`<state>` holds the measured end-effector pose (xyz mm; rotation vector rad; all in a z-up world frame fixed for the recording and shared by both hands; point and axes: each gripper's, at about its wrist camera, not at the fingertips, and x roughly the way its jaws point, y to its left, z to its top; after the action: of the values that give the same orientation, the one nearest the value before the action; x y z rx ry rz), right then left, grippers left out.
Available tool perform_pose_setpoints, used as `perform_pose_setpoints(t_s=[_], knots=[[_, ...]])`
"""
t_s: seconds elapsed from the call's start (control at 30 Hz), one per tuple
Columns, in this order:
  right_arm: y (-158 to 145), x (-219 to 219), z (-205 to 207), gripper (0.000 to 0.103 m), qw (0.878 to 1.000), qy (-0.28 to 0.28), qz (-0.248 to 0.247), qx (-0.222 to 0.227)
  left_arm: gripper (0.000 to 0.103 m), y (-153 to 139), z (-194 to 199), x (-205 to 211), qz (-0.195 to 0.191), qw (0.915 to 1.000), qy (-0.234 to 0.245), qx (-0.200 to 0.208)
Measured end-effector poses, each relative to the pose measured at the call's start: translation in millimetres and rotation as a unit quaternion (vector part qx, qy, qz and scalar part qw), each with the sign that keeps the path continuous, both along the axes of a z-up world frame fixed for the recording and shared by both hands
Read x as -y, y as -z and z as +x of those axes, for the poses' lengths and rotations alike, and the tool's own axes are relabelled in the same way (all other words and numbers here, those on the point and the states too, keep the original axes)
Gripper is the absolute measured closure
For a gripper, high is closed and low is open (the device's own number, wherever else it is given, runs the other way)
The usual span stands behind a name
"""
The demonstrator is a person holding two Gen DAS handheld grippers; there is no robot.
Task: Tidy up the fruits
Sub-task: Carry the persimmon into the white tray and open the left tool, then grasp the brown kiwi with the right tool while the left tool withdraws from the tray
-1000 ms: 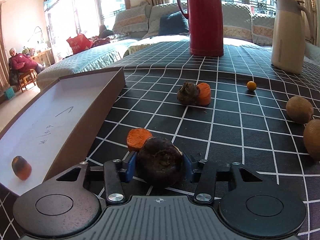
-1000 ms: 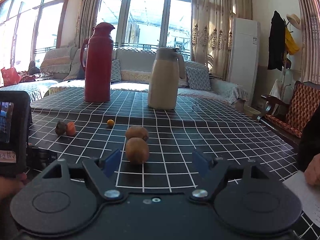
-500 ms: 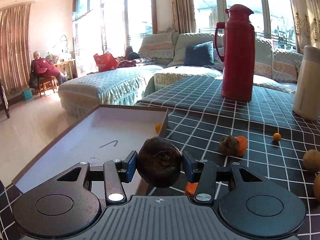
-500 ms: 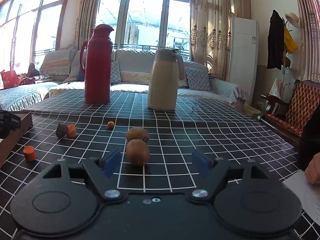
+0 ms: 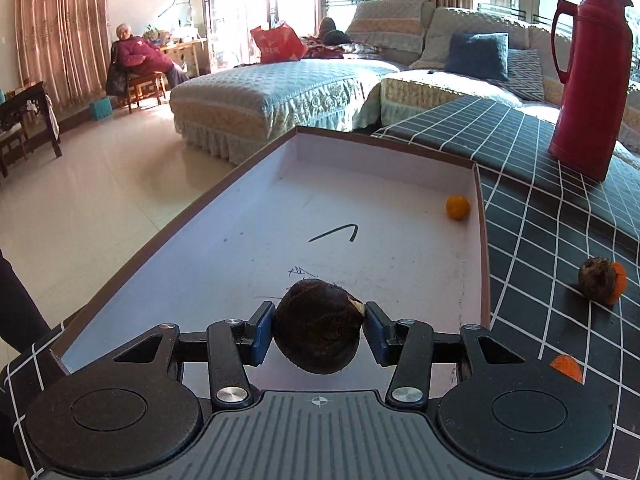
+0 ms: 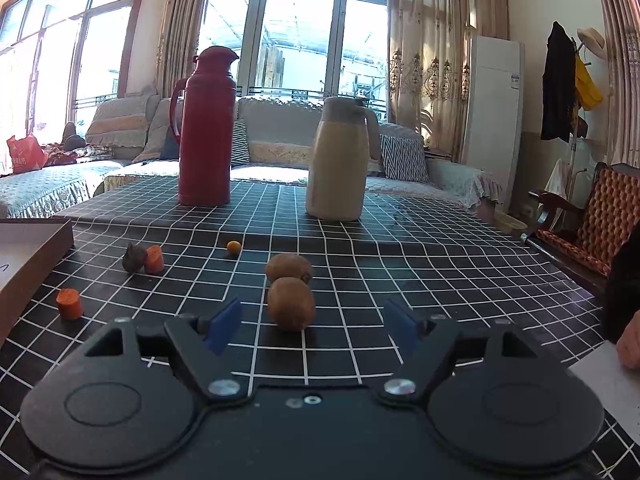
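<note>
left claw point(image 5: 319, 334) is clamped on a dark round water-chestnut-looking fruit point(image 5: 318, 326), held over the near end of the shallow box point(image 5: 384, 146), probably for dropping next to the small orange fruit point(image 5: 457, 207), while the right claw point(image 6: 312, 326) gapes empty before the two kiwis point(image 6: 291, 309) on the bench point(image 6: 440, 264).
</note>
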<state>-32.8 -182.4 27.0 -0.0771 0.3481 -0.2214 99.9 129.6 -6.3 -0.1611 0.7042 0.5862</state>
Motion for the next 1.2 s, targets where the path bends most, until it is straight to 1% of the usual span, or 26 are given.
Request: perform_pose_setpoints(t_s=[0.13, 0.23, 0.3, 0.33, 0.37, 0.43, 0.5, 0.57, 0.73, 0.83, 1.0, 1.2], knots=[[1.0, 0.3, 2.0, 0.025, 1.000, 0.002, 0.004, -0.005, 0.055, 4.9, 3.1, 1.0, 0.004, 1.0000, -0.002, -0.007], [1.6, 1.8, 4.5, 0.025, 1.000, 0.004, 0.010, -0.010, 0.054, 3.9, 2.3, 1.8, 0.004, 1.0000, -0.002, -0.004], [2.6, 3.3, 6.0, 0.025, 1.000, 0.004, 0.015, -0.013, 0.045, -3.4, -5.8, 4.0, 0.022, 0.9997, -0.001, 0.010], [2.7, 4.1, 7.0, 0.025, 1.000, 0.005, 0.018, -0.015, 0.032, -8.3, -10.4, 6.4, 0.034, 0.9992, 0.000, 0.020], [2.8, 4.4, 8.1, 0.025, 1.000, 0.005, 0.020, -0.016, 0.023, -12.4, -13.8, 9.9, 0.046, 0.9985, 0.001, 0.031], [3.4, 4.3, 11.6, 0.023, 1.000, 0.005, 0.023, -0.020, 0.018, -23.8, -26.3, 18.5, 0.076, 0.9954, 0.013, 0.057], [4.3, 2.5, 17.5, 0.023, 0.999, 0.002, 0.024, -0.026, 0.016, -32.8, -38.4, 24.4, 0.088, 0.9927, 0.034, 0.074], [4.7, 0.7, 23.6, 0.023, 0.999, 0.000, 0.026, -0.030, 0.015, -37.0, -49.3, 29.0, 0.087, 0.9913, 0.052, 0.084], [7.2, -3.4, 44.4, 0.022, 0.999, -0.003, 0.029, -0.045, 0.012, -39.1, -68.3, 32.8, 0.079, 0.9895, 0.089, 0.082], [9.1, -1.0, 65.4, 0.022, 0.998, 0.000, 0.029, -0.054, 0.011, -36.5, -72.7, 32.8, 0.077, 0.9891, 0.099, 0.078], [16.9, 8.5, 109.2, 0.022, 0.996, 0.009, 0.038, -0.085, 0.011, -31.5, -75.6, 35.7, 0.089, 0.9860, 0.120, 0.075], [29.0, 18.2, 148.4, 0.022, 0.992, 0.018, 0.039, -0.122, 0.011, -31.8, -77.6, 30.9, 0.091, 0.9856, 0.120, 0.077]])
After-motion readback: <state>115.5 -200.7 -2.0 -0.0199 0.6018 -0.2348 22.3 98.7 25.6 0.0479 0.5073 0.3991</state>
